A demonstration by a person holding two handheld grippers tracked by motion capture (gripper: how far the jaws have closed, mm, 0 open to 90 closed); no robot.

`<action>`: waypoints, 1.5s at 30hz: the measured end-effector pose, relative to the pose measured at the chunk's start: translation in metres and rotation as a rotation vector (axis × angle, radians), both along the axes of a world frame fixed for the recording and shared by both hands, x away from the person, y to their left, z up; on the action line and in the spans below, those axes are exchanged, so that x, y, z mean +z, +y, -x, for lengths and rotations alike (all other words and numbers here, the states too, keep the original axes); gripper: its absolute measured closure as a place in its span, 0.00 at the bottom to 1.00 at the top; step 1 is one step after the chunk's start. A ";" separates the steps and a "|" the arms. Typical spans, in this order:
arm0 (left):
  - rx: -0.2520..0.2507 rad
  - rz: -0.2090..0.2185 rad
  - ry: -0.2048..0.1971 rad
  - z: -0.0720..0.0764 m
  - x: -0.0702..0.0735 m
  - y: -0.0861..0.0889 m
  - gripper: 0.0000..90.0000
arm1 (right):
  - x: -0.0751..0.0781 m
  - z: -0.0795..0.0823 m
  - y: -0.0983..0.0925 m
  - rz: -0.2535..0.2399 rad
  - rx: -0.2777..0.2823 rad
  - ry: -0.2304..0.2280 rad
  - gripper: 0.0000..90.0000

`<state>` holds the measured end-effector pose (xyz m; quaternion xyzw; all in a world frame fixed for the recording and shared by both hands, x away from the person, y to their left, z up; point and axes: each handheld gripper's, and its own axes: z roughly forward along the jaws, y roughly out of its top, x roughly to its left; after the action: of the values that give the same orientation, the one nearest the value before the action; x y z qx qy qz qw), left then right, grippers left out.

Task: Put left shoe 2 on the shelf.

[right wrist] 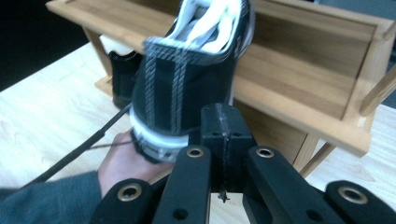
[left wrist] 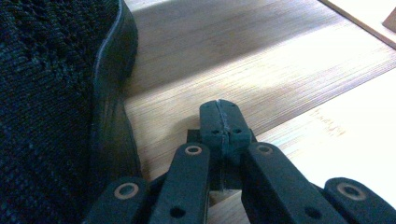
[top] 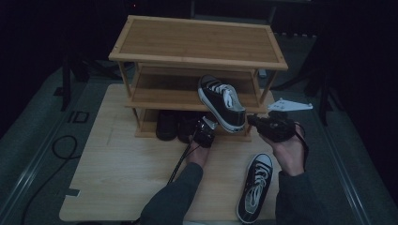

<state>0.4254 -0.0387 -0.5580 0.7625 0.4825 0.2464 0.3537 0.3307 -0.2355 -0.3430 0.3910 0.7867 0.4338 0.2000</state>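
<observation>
Under the rack's (top: 141,101) bottom shelf, the left gripper (left wrist: 220,114) sits clenched and empty beside a dark shoe (left wrist: 51,107). Rightward, the right gripper (right wrist: 222,122), jaws pressed together, touches a raised sneaker's (right wrist: 187,79) heel; whether it grasps is unclear. No readable writing.

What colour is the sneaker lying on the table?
Black with white laces and white toe cap, sneaker, clearest in the high view.

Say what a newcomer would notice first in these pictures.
A black sneaker with white laces hangs tilted before the wooden shoe rack, level with its middle shelf, between the two hand-held grippers. Its mate lies flat on the table near the right sleeve.
</observation>
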 end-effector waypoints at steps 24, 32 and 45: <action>0.003 0.005 0.003 0.000 0.000 0.000 1.00 | -0.019 0.017 0.009 0.036 0.069 0.037 1.00; 0.004 0.005 0.003 0.000 0.000 0.000 1.00 | -0.018 0.013 0.013 0.034 0.083 0.032 1.00; 0.009 -0.006 -0.001 0.001 0.000 -0.001 1.00 | -0.018 0.012 0.023 0.018 0.113 0.036 1.00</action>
<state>0.4248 -0.0395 -0.5579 0.7614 0.4850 0.2496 0.3505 0.3192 -0.2126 -0.3610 0.3518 0.8150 0.4300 0.1645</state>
